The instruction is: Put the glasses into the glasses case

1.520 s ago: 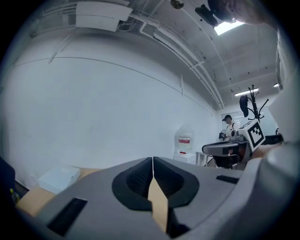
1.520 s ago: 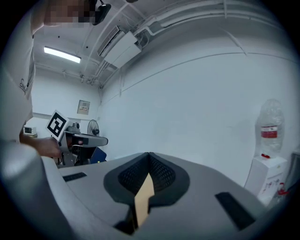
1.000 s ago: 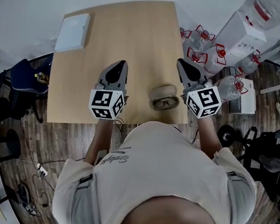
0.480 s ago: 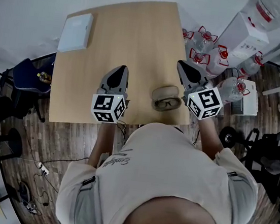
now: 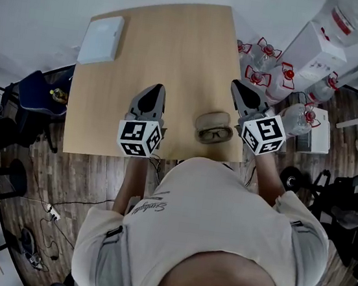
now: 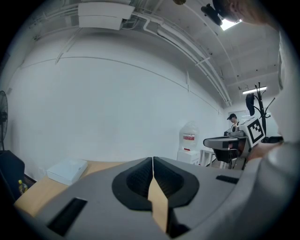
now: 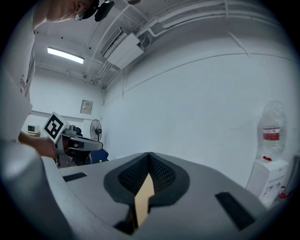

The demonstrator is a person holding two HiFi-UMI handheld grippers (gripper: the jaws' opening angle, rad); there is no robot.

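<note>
An open beige glasses case (image 5: 212,118) lies near the front edge of the wooden table (image 5: 172,46). Dark-framed glasses (image 5: 215,134) appear to rest in the case's near half. My left gripper (image 5: 154,90) hovers over the table left of the case, jaws pressed together with nothing between them. My right gripper (image 5: 238,87) stands just right of the case by the table's right edge, also shut and empty. In the left gripper view the left gripper (image 6: 153,160) points at the far wall. In the right gripper view the right gripper (image 7: 149,155) points the same way. Neither gripper view shows the case.
A flat white box (image 5: 102,39) lies at the table's far left corner. Several water bottles (image 5: 263,57) and a white dispenser (image 5: 312,52) stand on the floor right of the table. A dark chair (image 5: 38,94) sits left of it.
The head view has shifted slightly. Both grippers and the case keep nearly the same places relative to each other, and both grippers stay shut.
</note>
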